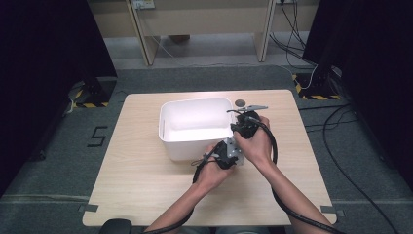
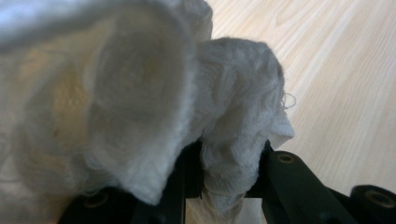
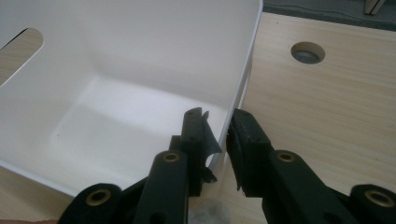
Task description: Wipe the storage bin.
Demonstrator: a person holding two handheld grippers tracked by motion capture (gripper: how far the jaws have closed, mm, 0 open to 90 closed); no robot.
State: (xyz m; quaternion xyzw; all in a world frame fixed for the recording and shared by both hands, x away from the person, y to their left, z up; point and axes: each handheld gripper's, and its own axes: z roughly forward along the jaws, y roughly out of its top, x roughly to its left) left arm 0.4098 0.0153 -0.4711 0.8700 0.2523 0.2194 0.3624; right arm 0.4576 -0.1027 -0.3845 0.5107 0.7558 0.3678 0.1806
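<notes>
White plastic catches the eye from the high view: a tub (image 1: 196, 127) sits mid-table (image 1: 146, 185), and both hands crowd its near right corner. The left gripper (image 1: 225, 155) hangs low beside the tub's front wall, while the right gripper (image 1: 242, 127) is up at the right rim.

Over to the left gripper view: its jaws are clamped tight on a bunched white cloth (image 2: 233, 140), which billows up and blurs close to the lens, light wood grain behind.

Now the right gripper view: the jaws straddle the tub's wall (image 3: 233, 93), one inside, one outside, narrowed on the rim and gripping it. A round hole (image 3: 307, 52) shows in the tabletop beyond.
</notes>
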